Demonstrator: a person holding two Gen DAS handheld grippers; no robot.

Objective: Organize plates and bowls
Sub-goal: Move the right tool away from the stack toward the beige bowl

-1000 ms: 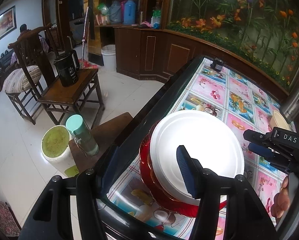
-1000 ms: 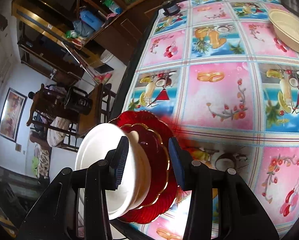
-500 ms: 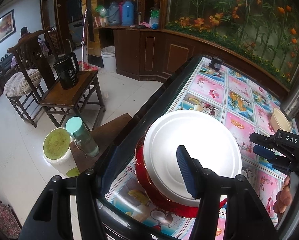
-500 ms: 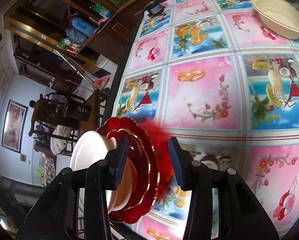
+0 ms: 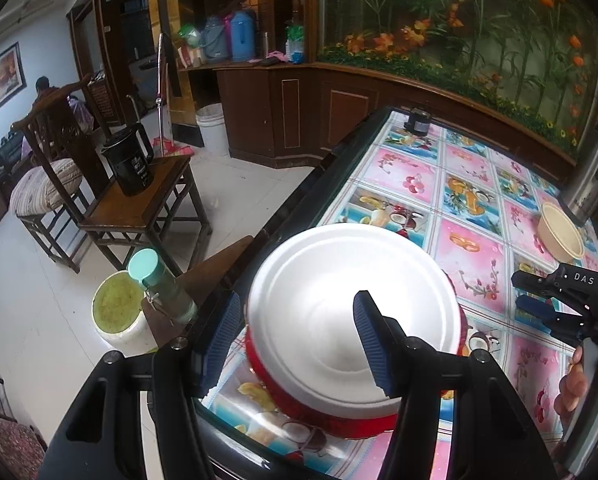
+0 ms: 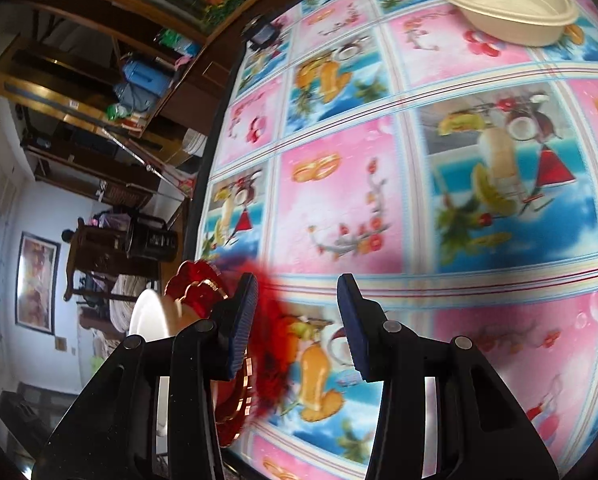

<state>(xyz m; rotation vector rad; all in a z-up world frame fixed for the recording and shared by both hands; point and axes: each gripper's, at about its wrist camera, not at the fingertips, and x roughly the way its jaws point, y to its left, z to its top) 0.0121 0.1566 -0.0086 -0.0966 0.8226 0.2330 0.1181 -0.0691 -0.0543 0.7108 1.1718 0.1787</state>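
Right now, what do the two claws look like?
Both match: glossy black plastic frames with round bolts, and ribbed dark-blue pads on each finger. The left claw fills its own view; the right claw shows white "DAS" lettering on its black body.

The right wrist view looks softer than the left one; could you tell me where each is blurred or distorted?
Right wrist view: tablecloth smeared by motion blur, red plate streaked; left wrist view: white plate sharp, its centre glaring; both bowed by fisheye.

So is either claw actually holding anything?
Right claw holds nothing. Left claw straddles the rim of the white dish; whether it grips cannot be told.
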